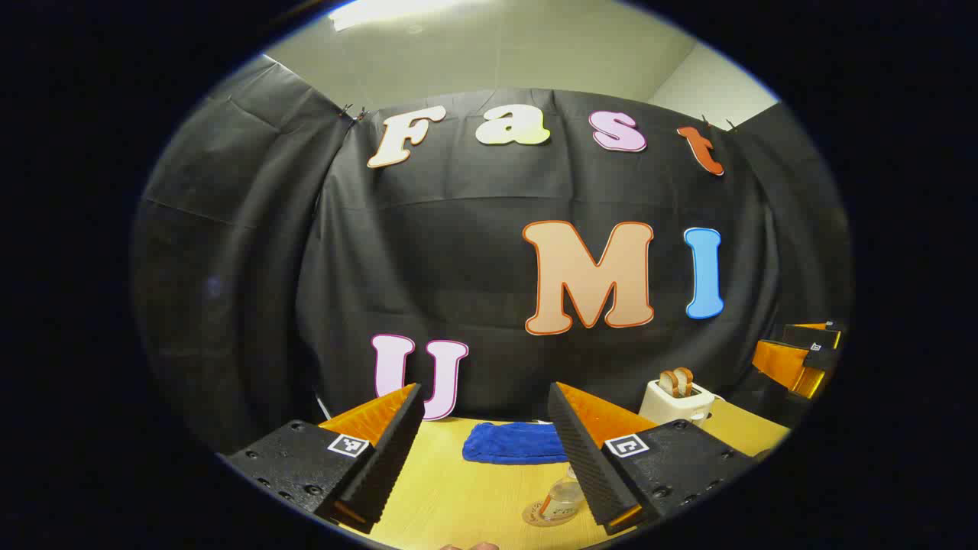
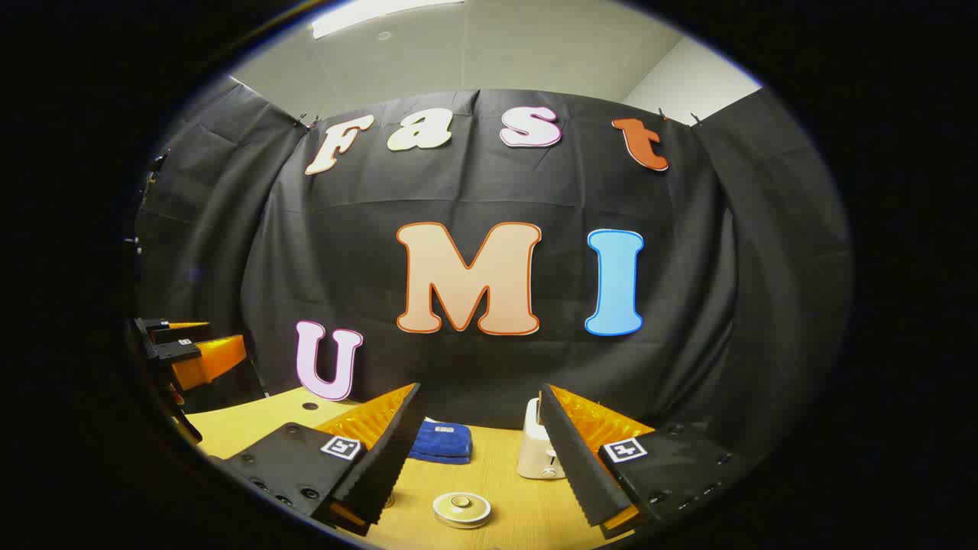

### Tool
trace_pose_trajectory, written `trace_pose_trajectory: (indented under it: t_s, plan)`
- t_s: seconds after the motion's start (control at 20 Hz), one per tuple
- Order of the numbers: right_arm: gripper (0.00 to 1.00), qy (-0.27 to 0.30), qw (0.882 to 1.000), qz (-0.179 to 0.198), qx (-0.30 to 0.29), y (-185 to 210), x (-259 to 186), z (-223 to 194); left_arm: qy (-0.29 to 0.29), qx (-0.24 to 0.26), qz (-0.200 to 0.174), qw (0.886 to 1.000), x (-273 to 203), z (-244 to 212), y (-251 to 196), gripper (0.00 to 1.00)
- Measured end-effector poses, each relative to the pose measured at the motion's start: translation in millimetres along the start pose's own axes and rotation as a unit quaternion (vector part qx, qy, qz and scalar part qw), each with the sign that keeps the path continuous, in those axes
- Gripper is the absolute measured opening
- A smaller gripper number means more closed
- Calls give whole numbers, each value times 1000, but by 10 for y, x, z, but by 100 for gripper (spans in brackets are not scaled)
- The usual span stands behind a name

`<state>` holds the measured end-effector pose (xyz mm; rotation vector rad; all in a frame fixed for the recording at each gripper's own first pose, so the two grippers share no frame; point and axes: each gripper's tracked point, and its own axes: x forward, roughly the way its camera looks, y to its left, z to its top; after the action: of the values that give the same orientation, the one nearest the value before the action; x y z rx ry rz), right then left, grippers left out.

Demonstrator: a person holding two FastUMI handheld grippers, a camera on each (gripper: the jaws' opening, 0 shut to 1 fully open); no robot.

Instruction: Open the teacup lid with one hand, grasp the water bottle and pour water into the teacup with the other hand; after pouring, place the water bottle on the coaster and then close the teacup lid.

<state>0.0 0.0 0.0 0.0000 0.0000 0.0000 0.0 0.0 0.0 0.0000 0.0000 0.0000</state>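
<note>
Two claws, both raised above the counter (image 1: pixel 451 489), both with fingers spread apart and nothing between them. Left claw (image 1: pixel 485 447) seen at the bottom of the left gripper view, aimed past a folded blue towel (image 1: pixel 513 443) lying on the counter at the foot of the wall. Bottle (image 1: pixel 564 498) standing nearer than the towel and just to its right, clear, partly hidden behind the claw's right finger (image 1: pixel 584 451), seemingly on a round clear coaster (image 1: pixel 544 516); contact hard to tell. Toaster (image 1: pixel 676 399) with bread slices in its slots, right of the towel, near the wall. Right claw (image 1: pixel 802 351) visible farther off, right of the toaster, at the view's edge.

Right gripper view: right claw (image 2: pixel 480 451) at the bottom, towel (image 2: pixel 442 441) behind its left finger (image 2: pixel 378 447), toaster (image 2: pixel 539 451) just right of the towel. Teacup (image 2: pixel 461 509), round and pale, lid (image 2: pixel 461 503) with a small knob still on, nearer than the towel, apart from it, below the gap between the fingers. Left claw (image 2: pixel 195 351) far left of the towel.
</note>
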Motion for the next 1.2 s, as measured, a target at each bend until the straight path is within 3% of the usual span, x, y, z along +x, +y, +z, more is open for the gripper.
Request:
trace_pose_trajectory:
  t_s: [0.05, 0.25, 0.3, 0.35, 0.7, 0.75, 1.05, 1.1, 1.2]
  plan:
    - [93, 1, 1000, 1, 0, -2, 4, -6, -2, 2, 1, 1000, -10, 15, 7, 94]
    - [92, 2, 1000, 6, -1, -7, 29, -33, -7, 9, 5, 1000, -35, 59, 8, 95]
    - [98, 2, 1000, 10, 0, 13, 38, -29, -8, 9, 5, 1000, -36, 65, 3, 94]
    - [93, 3, 1000, 16, 5, 38, 37, -37, -6, 9, 6, 1000, -37, 46, 3, 95]
    - [92, 15, 1000, 24, 10, 28, 82, -129, -7, 7, 11, 1000, -55, 72, 4, 95]
    - [98, 19, 999, 26, 5, 39, 89, -165, -9, 8, 11, 1000, -58, 81, 5, 95]
    - [98, 73, 995, 61, -21, 191, 187, -581, -15, 13, 17, 1000, -98, 119, 21, 94]
    - [93, 88, 994, 65, -22, 197, 220, -695, -15, 14, 18, 1000, -107, 120, 24, 94]
    - [98, 118, 990, 70, -20, 192, 272, -926, -15, 15, 23, 1000, -124, 127, 35, 94]
